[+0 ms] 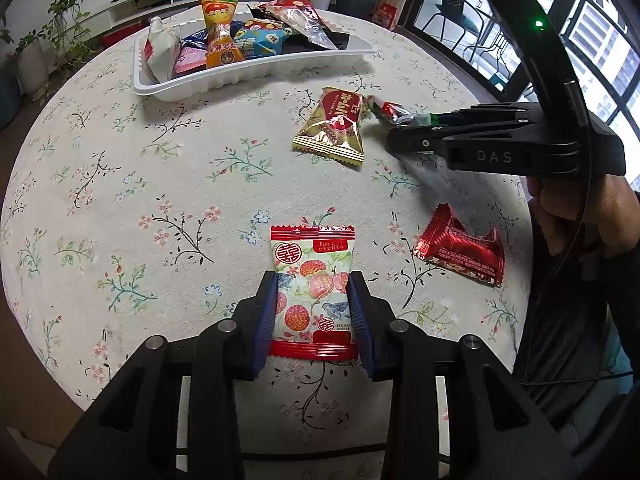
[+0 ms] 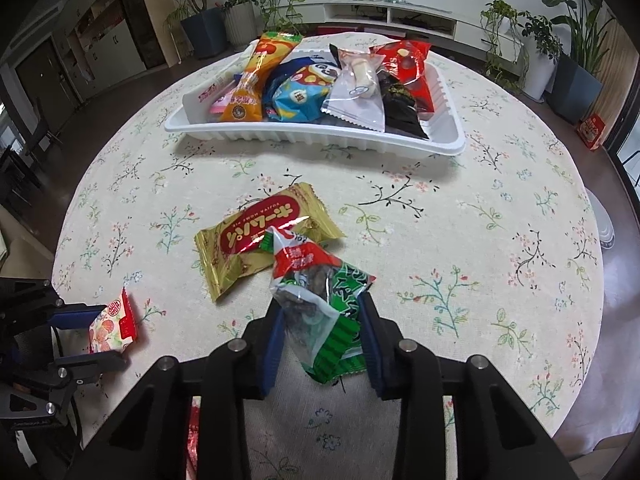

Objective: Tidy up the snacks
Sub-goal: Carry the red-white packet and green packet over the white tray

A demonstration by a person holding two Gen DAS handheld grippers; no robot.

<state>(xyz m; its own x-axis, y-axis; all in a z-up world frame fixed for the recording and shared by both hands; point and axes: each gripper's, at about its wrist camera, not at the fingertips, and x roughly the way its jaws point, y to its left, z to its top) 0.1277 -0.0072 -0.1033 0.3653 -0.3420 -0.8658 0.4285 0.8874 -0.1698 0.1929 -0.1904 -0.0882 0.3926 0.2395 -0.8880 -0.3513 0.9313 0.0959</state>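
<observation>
Gathering loose snacks into the white ribbed plastic tray (image 2: 320, 136) at twelve o'clock on the floral tablecloth (image 2: 460, 240) looks half done. Next, I'd judge, both packets get carried there. The right gripper (image 2: 322, 334) pinches a crinkly green-and-red packet (image 2: 320, 300); the left gripper (image 1: 314, 312) clamps a red-edged lychee-print sachet (image 1: 312, 292).

In the left wrist view, motion blur smears the wrapper (image 1: 440, 184) trailing beneath the right gripper (image 1: 394, 128). The red foil packet (image 1: 460, 252) carries print too small to read. In the right wrist view, the left gripper (image 2: 90, 330) is cut by the frame's left edge and covers the near part of the fruit-print packet (image 2: 114, 326).
</observation>
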